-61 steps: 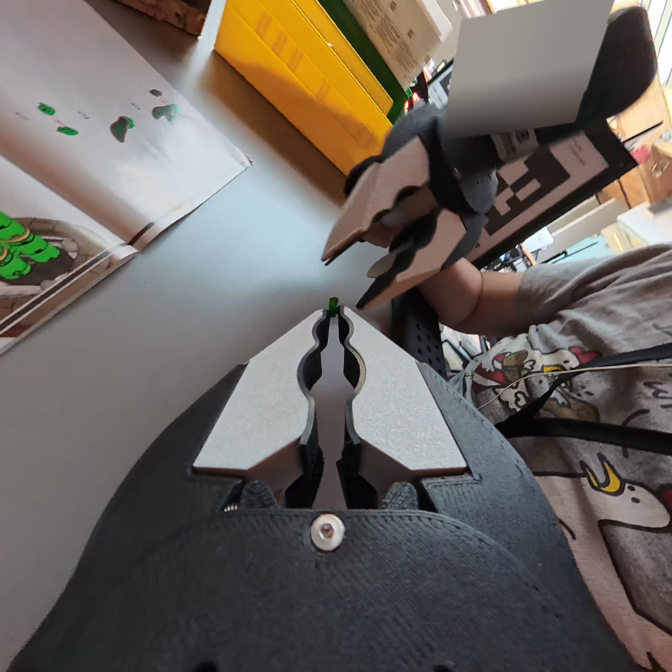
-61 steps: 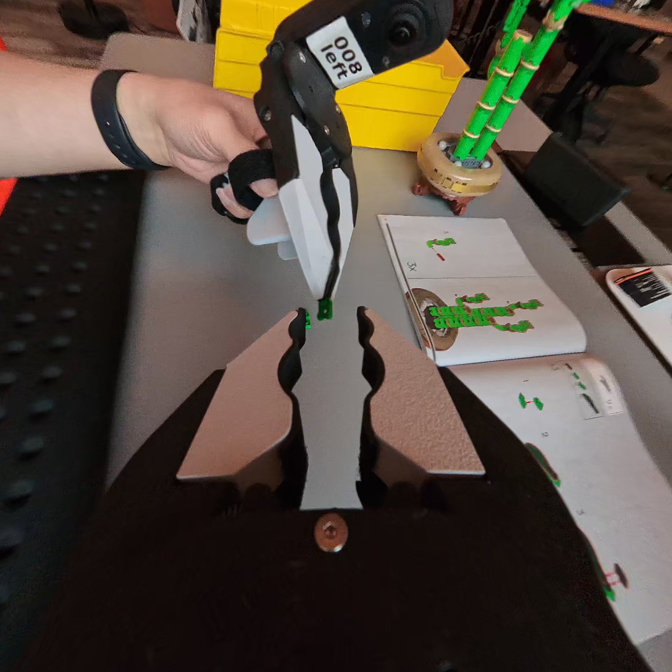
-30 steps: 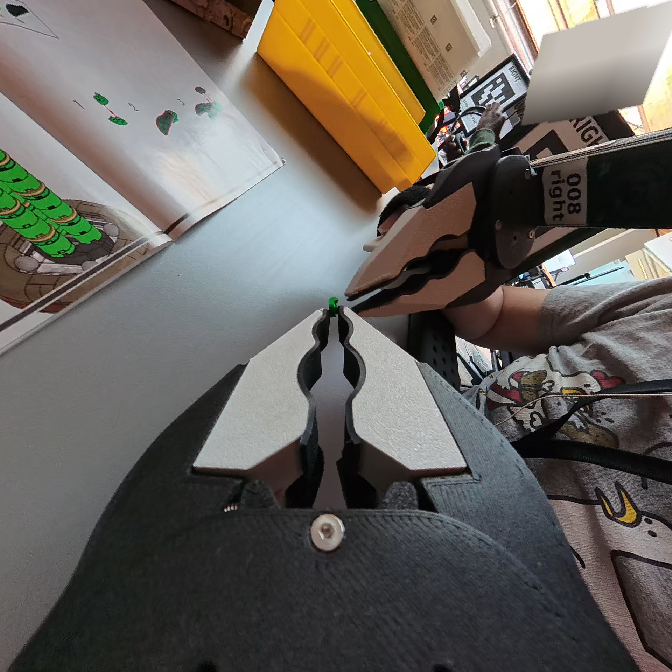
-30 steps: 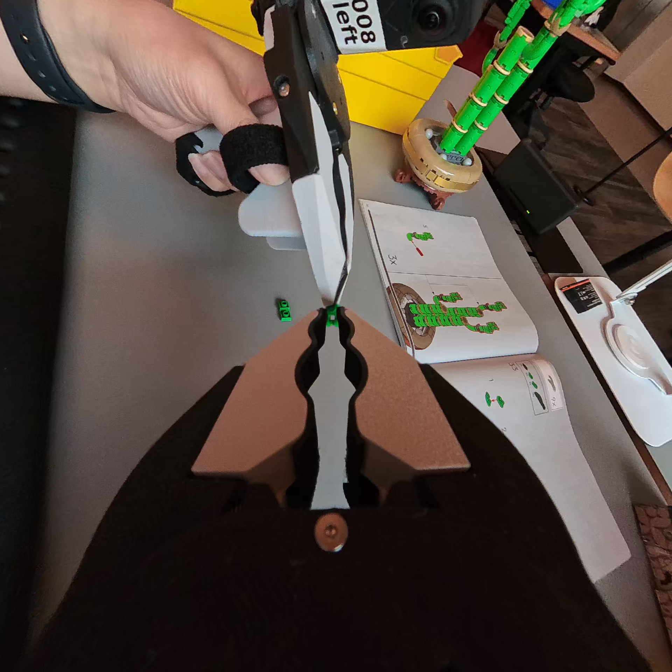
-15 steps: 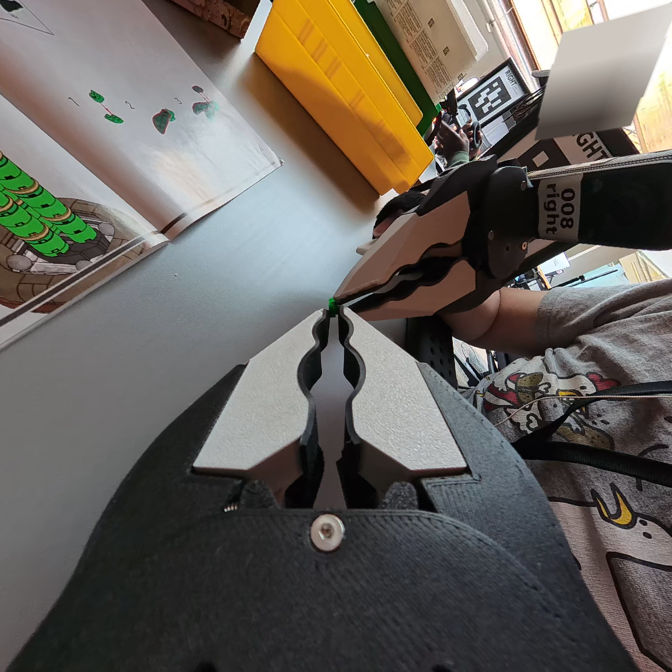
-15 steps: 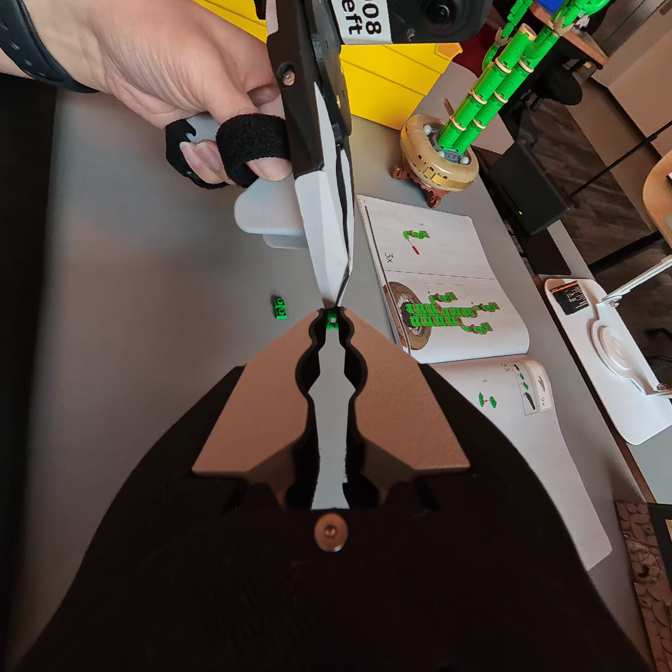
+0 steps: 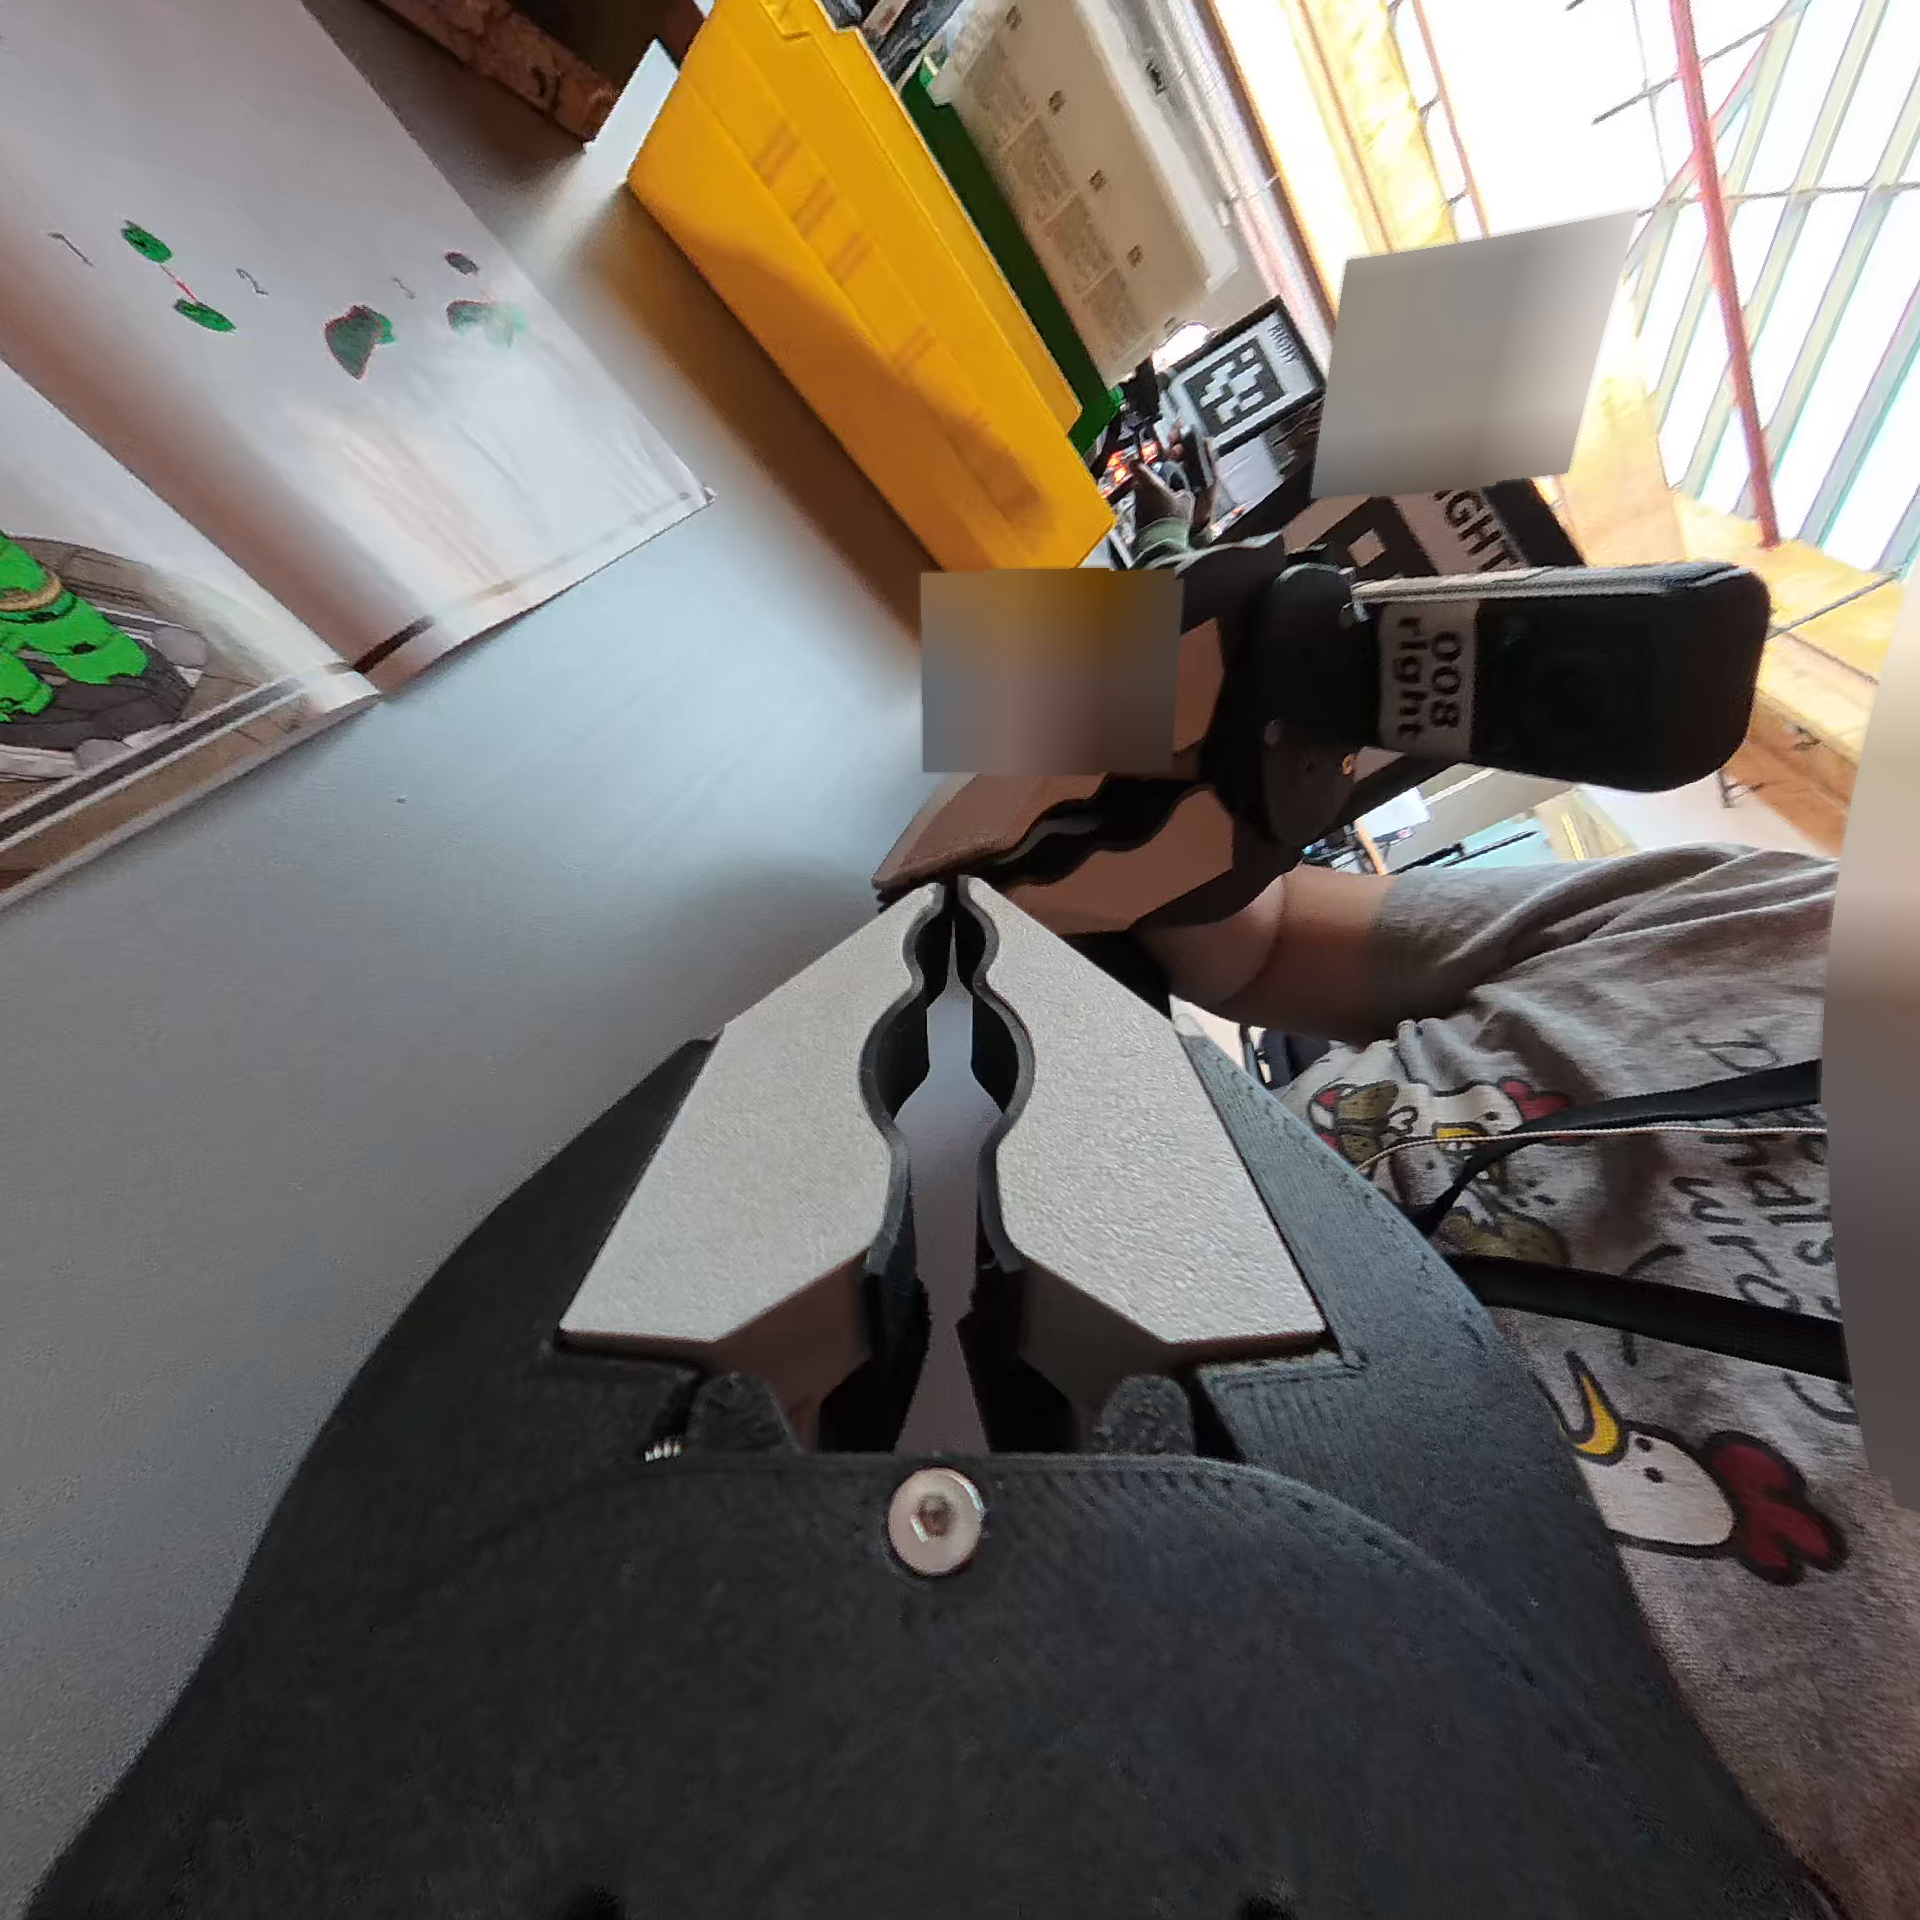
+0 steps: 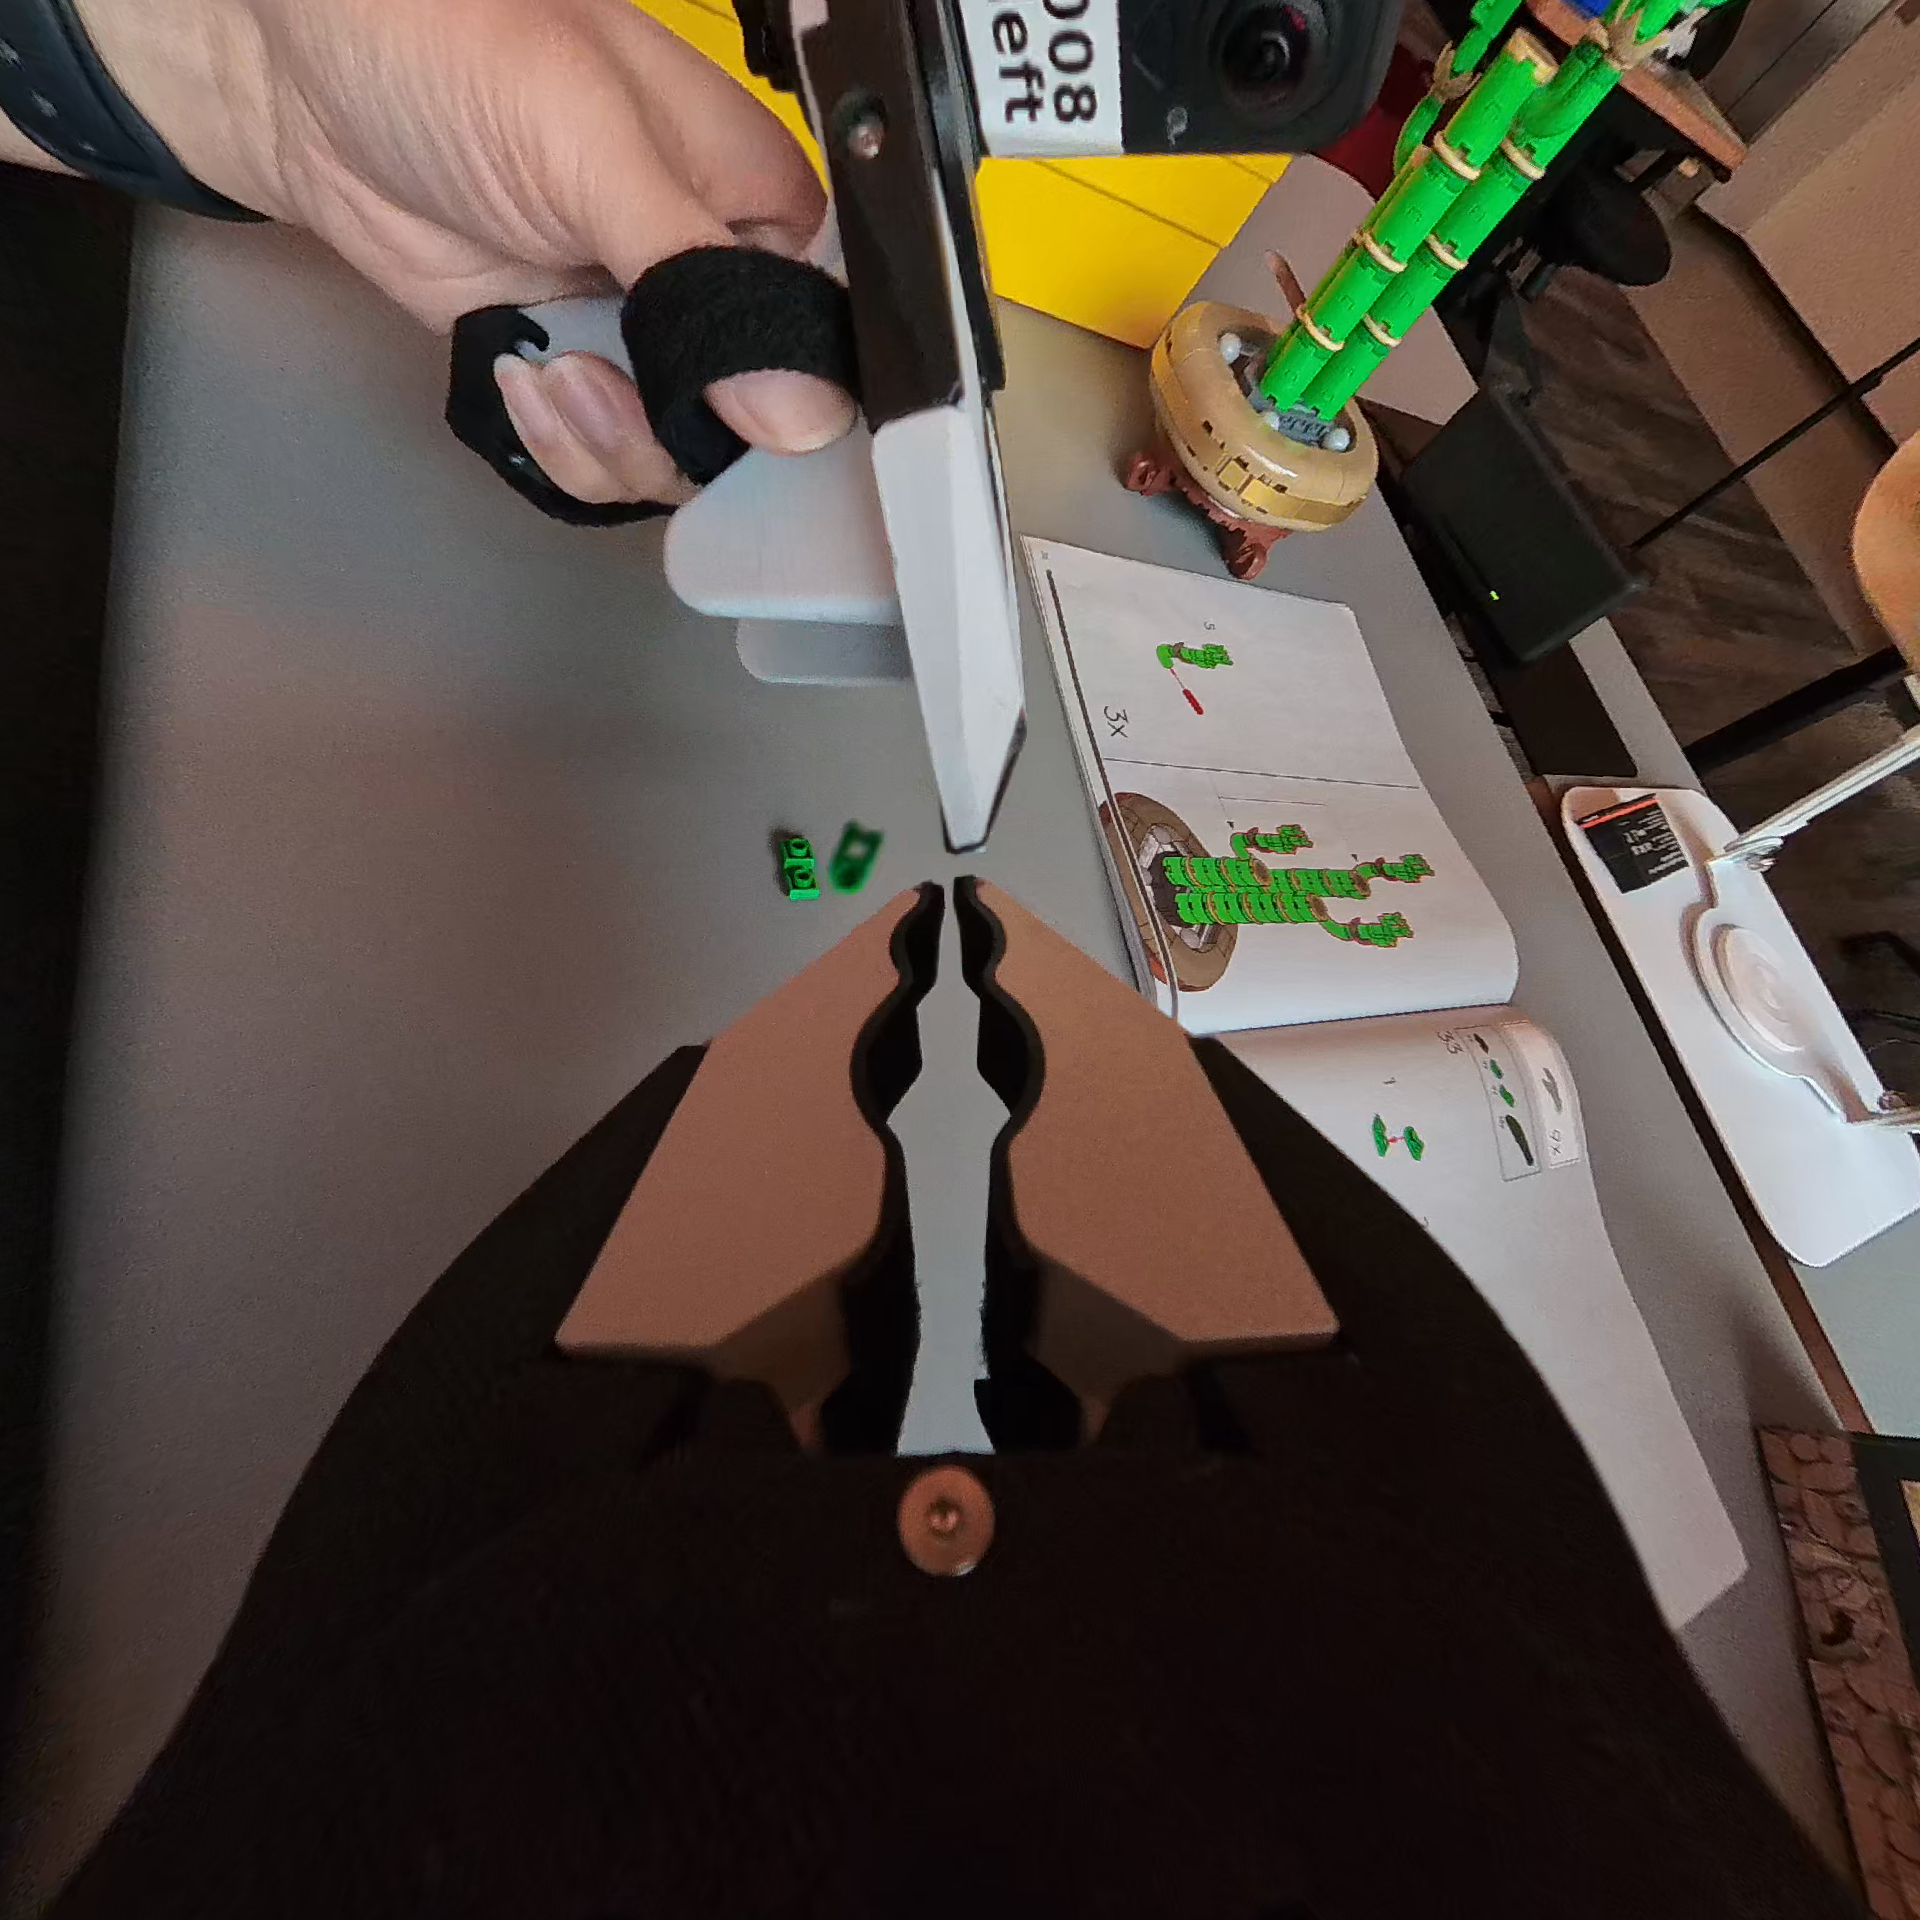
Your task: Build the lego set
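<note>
Two small green Lego pieces lie on the grey table (image 8: 416, 831) just left of the gripper tips: a studded one (image 8: 798, 865) and a blurred one (image 8: 856, 857) beside it. My right gripper (image 8: 952, 891) is shut with nothing between its tips. My left gripper (image 7: 953, 894) is shut and empty as well. In the right wrist view the left gripper (image 8: 961, 842) points down, its tip just above the right one's tips. In the left wrist view the right gripper (image 7: 899, 883) comes in from the right, tip to tip with mine. The green pieces are hidden in the left wrist view.
An open instruction booklet (image 8: 1299, 748) lies right of the tips; it also shows in the left wrist view (image 7: 312, 416). A green bamboo model in a tan pot (image 8: 1262, 457) stands behind it. A yellow bin (image 7: 862, 312) is at the back, a white tray (image 8: 1766, 1039) at the right. Less than 4 cm separates the two grippers' tips.
The green piece that both grippers pinched at their tips is gone from them. A second green piece now lies on the table beside the first. The tips have drawn slightly apart.
</note>
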The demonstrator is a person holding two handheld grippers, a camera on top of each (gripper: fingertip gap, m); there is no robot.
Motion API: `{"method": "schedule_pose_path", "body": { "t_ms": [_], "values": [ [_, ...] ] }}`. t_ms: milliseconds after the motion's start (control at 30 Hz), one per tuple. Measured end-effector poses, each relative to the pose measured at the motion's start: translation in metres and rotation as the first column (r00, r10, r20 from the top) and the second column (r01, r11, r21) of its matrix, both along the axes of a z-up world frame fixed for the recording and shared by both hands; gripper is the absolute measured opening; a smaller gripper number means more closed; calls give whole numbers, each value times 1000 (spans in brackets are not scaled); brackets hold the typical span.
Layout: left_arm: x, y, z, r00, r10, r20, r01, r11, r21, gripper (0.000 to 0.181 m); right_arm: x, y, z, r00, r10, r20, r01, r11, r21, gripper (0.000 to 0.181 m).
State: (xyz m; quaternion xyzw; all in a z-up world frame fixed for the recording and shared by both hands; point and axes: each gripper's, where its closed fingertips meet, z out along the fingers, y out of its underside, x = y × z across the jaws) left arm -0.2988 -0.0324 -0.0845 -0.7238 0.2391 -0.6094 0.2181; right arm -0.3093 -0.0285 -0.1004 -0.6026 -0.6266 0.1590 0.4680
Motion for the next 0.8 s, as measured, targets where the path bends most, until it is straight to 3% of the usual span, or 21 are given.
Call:
{"method": "schedule_pose_path", "body": {
  "t_ms": [233, 400, 500, 700, 800],
  "values": [
    [-9, 4, -6, 997, 14, -77, -11, 999, 38, 1, 3, 3, -6, 1000, -1, 17, 2, 999, -32, 0],
    [-39, 18, 0, 984, 102, -148, -78, 984, 161, 6, -6, -24, -17, 989, 142, -29, -145, 965, -219, 8],
    [-51, 25, 7, 983, 139, -124, -116, 978, 174, 6, -21, -45, -29, 976, 215, -47, -218, 917, -335, 22],
    [-61, 32, 6, 971, 181, -158, -146, 967, 210, 4, -69, -76, -25, 957, 247, -154, -290, 833, -471, 22],
    [-69, 37, 8, 958, 226, -178, -175, 950, 260, 3, -91, -83, -28, 959, 235, -160, -284, 829, -482, 22]
  ]
}}
